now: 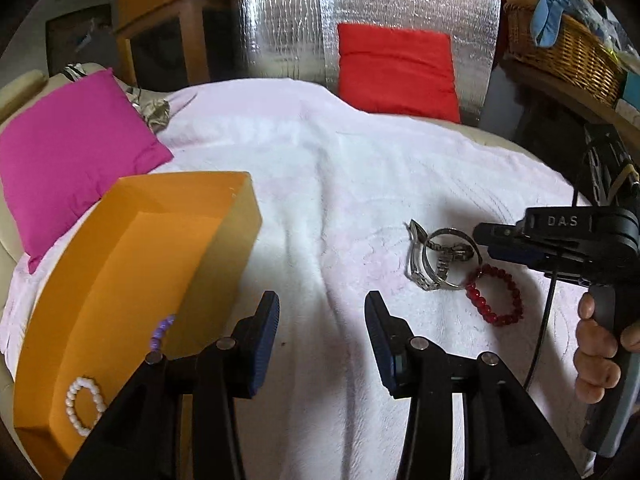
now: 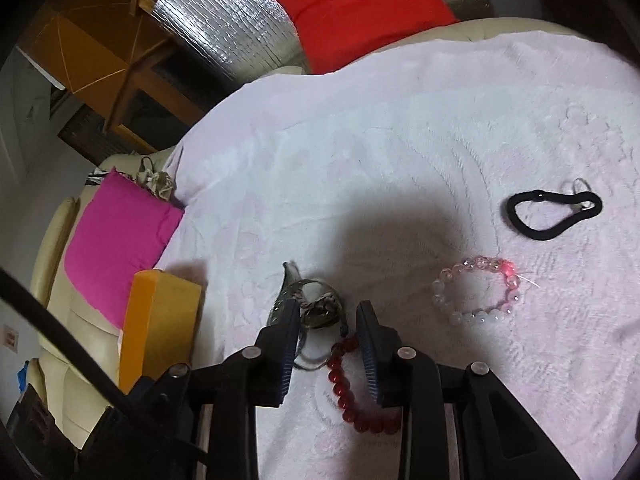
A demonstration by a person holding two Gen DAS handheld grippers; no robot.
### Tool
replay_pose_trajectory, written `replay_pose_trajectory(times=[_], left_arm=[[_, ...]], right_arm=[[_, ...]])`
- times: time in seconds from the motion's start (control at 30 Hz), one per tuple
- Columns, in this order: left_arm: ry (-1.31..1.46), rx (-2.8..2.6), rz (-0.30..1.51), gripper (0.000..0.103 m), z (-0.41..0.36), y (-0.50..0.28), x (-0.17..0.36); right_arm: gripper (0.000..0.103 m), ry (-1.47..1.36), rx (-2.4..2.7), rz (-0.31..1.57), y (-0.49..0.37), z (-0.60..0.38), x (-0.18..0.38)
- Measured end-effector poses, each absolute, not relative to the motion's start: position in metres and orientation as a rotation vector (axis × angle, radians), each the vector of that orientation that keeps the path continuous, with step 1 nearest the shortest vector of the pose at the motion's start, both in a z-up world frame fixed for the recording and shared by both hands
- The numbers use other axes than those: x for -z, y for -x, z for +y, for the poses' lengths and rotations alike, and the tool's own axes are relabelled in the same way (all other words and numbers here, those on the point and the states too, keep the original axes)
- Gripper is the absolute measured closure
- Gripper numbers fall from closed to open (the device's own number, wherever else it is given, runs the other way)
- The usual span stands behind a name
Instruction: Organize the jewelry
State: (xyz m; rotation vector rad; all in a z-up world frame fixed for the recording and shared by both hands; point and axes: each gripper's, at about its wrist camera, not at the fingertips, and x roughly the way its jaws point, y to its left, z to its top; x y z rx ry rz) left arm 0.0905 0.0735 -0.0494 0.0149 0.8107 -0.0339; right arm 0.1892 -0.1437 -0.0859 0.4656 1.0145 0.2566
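Between the parted pads of the right gripper (image 2: 328, 316) lie the silver wristwatch (image 2: 308, 304) and part of the dark red bead bracelet (image 2: 352, 392); neither pad presses on them. Left of the watch, the left gripper (image 1: 322, 320) hangs released over bare white towel (image 1: 320, 184), just beside the open orange box (image 1: 132, 280), which holds a pearl bracelet (image 1: 84, 404) and purple beads (image 1: 160, 332). "DAS" is printed on the right gripper's body.

The only readable lettering is "DAS", in pale capitals on the black right gripper (image 1: 486, 240) body.
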Motion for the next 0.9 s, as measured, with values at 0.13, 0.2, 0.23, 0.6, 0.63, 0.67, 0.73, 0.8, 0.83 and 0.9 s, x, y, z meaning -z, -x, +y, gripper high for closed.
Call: replay_pose_trajectory(times=[0.13,0.2,0.23,0.6,0.63,0.67,0.73,0.8,0.83,0.9], left_arm=[[-0.004,0.06,0.843,0.058,0.07,-0.095,0.058],[0.005,0.074,0.853,0.058,0.069,-0.099,0.061],[0.011,0.083,0.856,0.058,0.068,-0.101,0.062],[0.045,0.178,0.841,0.058,0.052,-0.125,0.071],[0.047,0.191,0.837,0.058,0.049,-0.127,0.072],[0.049,0.205,0.835,0.057,0.046,-0.128,0.073],[0.039,0.227,0.842,0.056,0.039,-0.131,0.076],[0.031,0.222,0.852,0.055,0.035,-0.134,0.078],[0.04,0.223,0.86,0.055,0.034,-0.136,0.078],[0.052,0.214,0.864,0.055,0.037,-0.137,0.078]], right_arm=[[0.071,-0.49,-0.264,1.034,-0.197,-0.141,0.101],[0.075,-0.489,-0.264,1.026,-0.198,-0.138,0.102],[0.078,-0.496,-0.27,1.019,-0.198,-0.138,0.101],[0.095,-0.628,-0.285,0.95,-0.191,-0.17,0.088],[0.095,-0.645,-0.286,0.941,-0.191,-0.174,0.086],[0.095,-0.66,-0.282,0.933,-0.19,-0.179,0.084],[0.095,-0.689,-0.272,0.913,-0.189,-0.189,0.08],[0.095,-0.716,-0.283,0.943,-0.191,-0.194,0.083],[0.092,-0.725,-0.293,0.966,-0.193,-0.193,0.086],[0.088,-0.721,-0.298,0.987,-0.195,-0.191,0.09]])
